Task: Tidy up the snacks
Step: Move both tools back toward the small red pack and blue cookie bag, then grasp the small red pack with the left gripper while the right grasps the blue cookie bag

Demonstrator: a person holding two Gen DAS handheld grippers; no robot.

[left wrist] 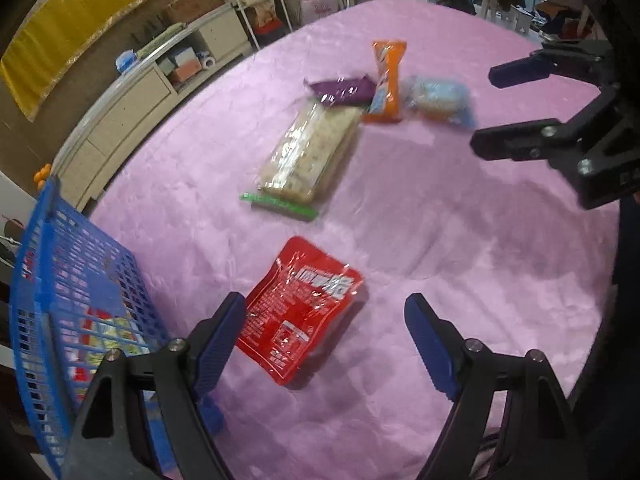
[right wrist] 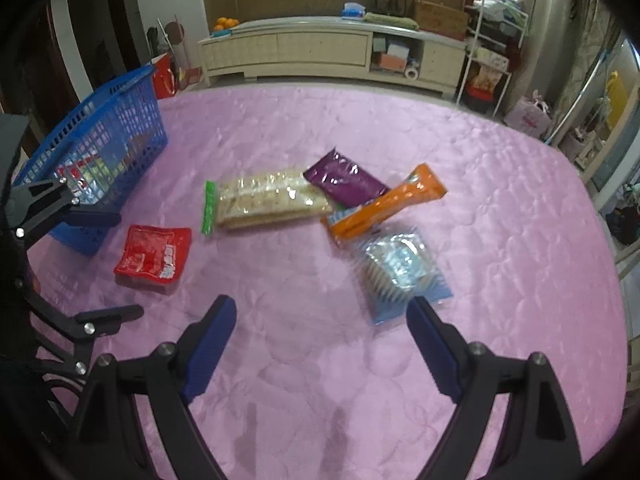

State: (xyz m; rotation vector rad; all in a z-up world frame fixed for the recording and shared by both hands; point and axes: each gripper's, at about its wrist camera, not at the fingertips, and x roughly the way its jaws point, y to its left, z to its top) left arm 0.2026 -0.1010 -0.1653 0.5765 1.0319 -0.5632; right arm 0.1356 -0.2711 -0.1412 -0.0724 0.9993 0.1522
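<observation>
Several snacks lie on the pink bedspread [left wrist: 440,240]. A red pouch [left wrist: 298,308] [right wrist: 154,254] lies just ahead of my left gripper [left wrist: 325,312], which is open and empty. A clear cracker bag [left wrist: 310,152] [right wrist: 266,198] with a green zip, a purple packet [left wrist: 342,90] [right wrist: 344,180], an orange bar [left wrist: 386,80] [right wrist: 386,206] and a pale blue packet [left wrist: 438,102] [right wrist: 400,270] lie further out. My right gripper [right wrist: 320,316] is open and empty, its right finger close to the blue packet. A blue basket [left wrist: 68,300] [right wrist: 96,152] at the left holds some packets.
A cream low cabinet [right wrist: 320,52] stands beyond the bed's far edge, with a white wire rack [right wrist: 492,48] to its right. Each gripper shows in the other's view: the right one [left wrist: 486,110] and the left one [right wrist: 128,264].
</observation>
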